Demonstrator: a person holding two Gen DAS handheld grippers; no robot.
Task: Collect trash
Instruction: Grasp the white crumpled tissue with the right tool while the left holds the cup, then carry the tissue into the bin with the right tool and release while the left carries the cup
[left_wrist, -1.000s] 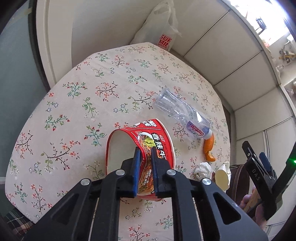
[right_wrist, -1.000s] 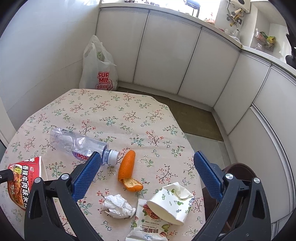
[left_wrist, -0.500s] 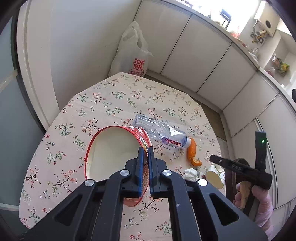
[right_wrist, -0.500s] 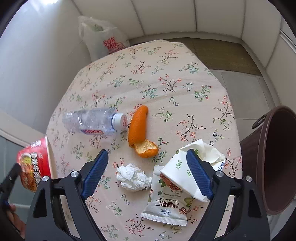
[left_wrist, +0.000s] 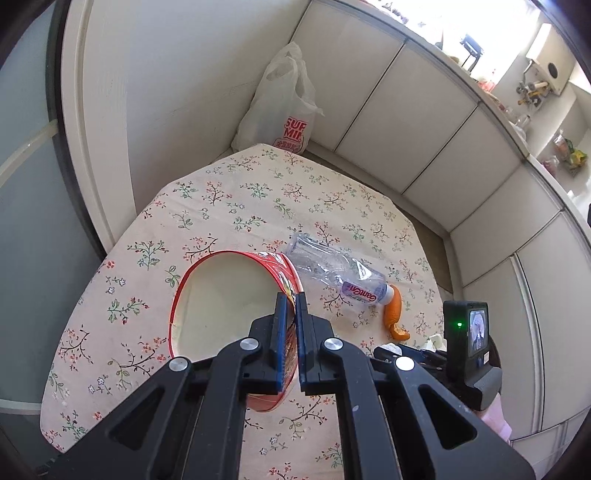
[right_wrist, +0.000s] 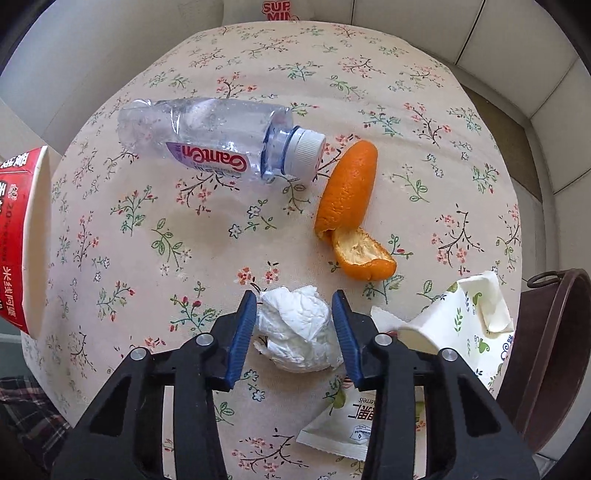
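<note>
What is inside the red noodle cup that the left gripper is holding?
The red noodle cup looks empty: only its pale inner wall shows in the left wrist view. The left gripper pinches the rim, and its fingers cover a small part of the inside.

My right hand-held gripper (right_wrist: 294, 301) points down at the counter (right_wrist: 207, 236), its jaws just closing in with the crumpled tissue (right_wrist: 297, 332) between them; whether the pads touch it yet I cannot tell. Beyond it lie an orange peel (right_wrist: 349, 195) and a clear plastic bottle (right_wrist: 218, 142) on its side. To the right sit a crushed paper cup (right_wrist: 460, 317) and a snack wrapper (right_wrist: 343, 424). A brown bin (right_wrist: 546, 350) stands past the edge. The red noodle cup (right_wrist: 24, 236) shows at far left.
</note>
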